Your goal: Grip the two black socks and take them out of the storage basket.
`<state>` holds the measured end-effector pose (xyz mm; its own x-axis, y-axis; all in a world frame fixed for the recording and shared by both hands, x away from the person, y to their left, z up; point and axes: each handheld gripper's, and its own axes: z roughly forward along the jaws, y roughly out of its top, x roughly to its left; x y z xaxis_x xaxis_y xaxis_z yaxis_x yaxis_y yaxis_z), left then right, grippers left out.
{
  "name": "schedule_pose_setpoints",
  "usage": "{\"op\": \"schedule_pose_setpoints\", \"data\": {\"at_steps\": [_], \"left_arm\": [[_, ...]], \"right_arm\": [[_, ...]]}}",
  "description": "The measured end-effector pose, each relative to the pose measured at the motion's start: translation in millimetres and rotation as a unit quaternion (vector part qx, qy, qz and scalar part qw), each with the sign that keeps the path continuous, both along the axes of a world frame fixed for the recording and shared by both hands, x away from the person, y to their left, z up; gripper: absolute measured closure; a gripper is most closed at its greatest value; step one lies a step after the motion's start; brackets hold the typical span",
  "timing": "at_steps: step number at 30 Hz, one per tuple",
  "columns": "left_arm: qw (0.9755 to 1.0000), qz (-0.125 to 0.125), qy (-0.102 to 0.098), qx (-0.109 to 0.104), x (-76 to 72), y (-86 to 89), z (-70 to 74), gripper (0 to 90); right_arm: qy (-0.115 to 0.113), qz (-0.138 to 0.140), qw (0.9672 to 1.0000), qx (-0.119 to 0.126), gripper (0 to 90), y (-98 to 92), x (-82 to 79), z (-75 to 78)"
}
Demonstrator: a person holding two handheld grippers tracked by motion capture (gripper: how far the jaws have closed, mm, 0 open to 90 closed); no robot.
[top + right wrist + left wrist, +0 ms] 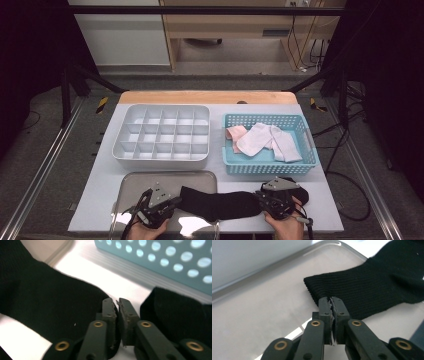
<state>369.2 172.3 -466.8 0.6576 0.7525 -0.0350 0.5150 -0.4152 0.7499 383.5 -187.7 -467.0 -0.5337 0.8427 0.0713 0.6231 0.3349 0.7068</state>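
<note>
A long black sock (225, 204) lies across the table's front, its cuff on a metal tray (150, 181). In the left gripper view the ribbed cuff (362, 287) reaches my left gripper (331, 302), whose jaws are pressed together on the cuff's near edge. From the high view that left gripper (176, 201) sits at the sock's left end and my right gripper (261, 201) at its right end. In the right gripper view my right gripper (117, 302) shows a narrow gap with bare white table in it. The black sock (50, 305) lies to its left, more black fabric (175, 315) to its right.
A white divided organizer (165, 106) stands behind the tray. To its right a blue perforated basket (270, 168) holds white socks (260, 139) and a pink one (235, 132). That basket's wall (162, 260) rises close beyond the right gripper. The table's front edge is just under both hands.
</note>
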Motion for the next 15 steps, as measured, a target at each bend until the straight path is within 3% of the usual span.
{"op": "schedule_pose_setpoints", "data": {"at_steps": [4,7,10,15], "left_arm": [[0.9998,0.012,-0.014,-0.007,4.3,3.2,2.5,80.4],[0.9992,0.018,-0.032,-0.019,4.6,6.2,6.4,73.6],[0.9986,0.026,-0.037,-0.025,6.1,9.8,9.3,69.2],[0.9976,0.037,-0.043,-0.04,11.0,17.8,12.9,65.5]], "right_arm": [[-0.046,-0.009,0.9982,0.037,73.3,-7.3,0.4,12.2],[-0.072,-0.03,0.9958,0.048,70.6,-19.9,2.6,23.0],[-0.077,-0.053,0.9942,0.053,69.1,-34.6,5.7,30.0],[-0.071,-0.076,0.9932,0.053,67.1,-53.4,9.6,29.1]]}}
